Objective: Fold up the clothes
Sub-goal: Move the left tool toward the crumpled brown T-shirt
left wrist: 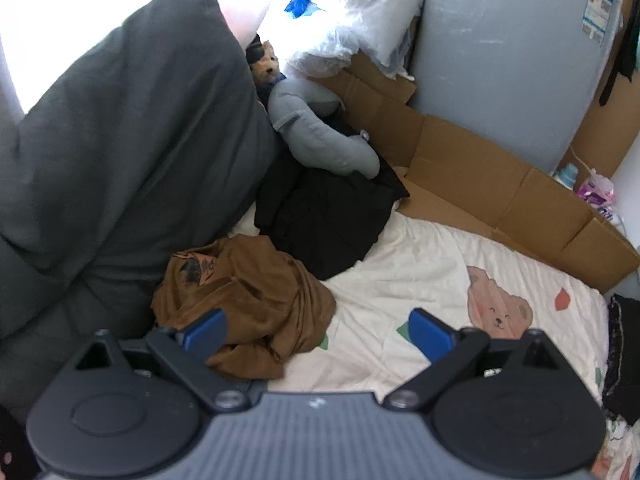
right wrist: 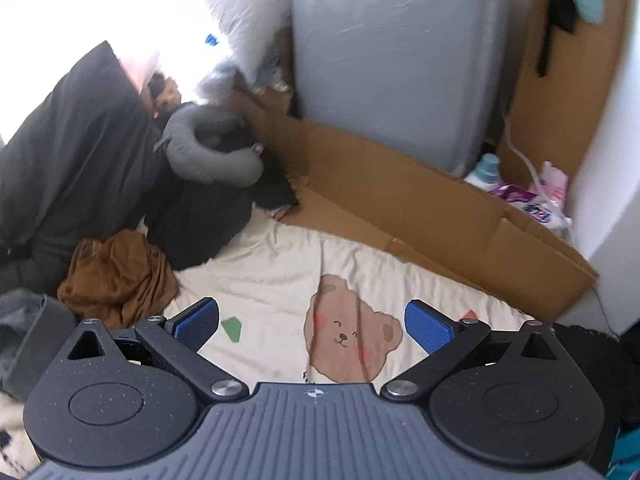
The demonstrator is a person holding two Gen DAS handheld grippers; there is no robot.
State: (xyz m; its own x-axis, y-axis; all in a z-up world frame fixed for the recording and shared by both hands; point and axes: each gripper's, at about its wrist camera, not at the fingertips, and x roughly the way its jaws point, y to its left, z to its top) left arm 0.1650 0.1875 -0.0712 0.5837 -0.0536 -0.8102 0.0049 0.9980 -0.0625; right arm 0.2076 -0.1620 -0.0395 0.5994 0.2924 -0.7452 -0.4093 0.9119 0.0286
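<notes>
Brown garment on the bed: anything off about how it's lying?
The brown garment is crumpled in a heap on the cream bedsheet, pressed against the dark grey pillow, not laid flat for folding. A black garment is bunched behind it, under a grey neck pillow.

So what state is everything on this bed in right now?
Brown garment: crumpled, unfolded.
Black garment: heaped, unfolded.
Neck pillow: lying on the black garment.
Cardboard: flattened.
Left gripper: jaws open, empty.
Right gripper: jaws open, empty.
</notes>
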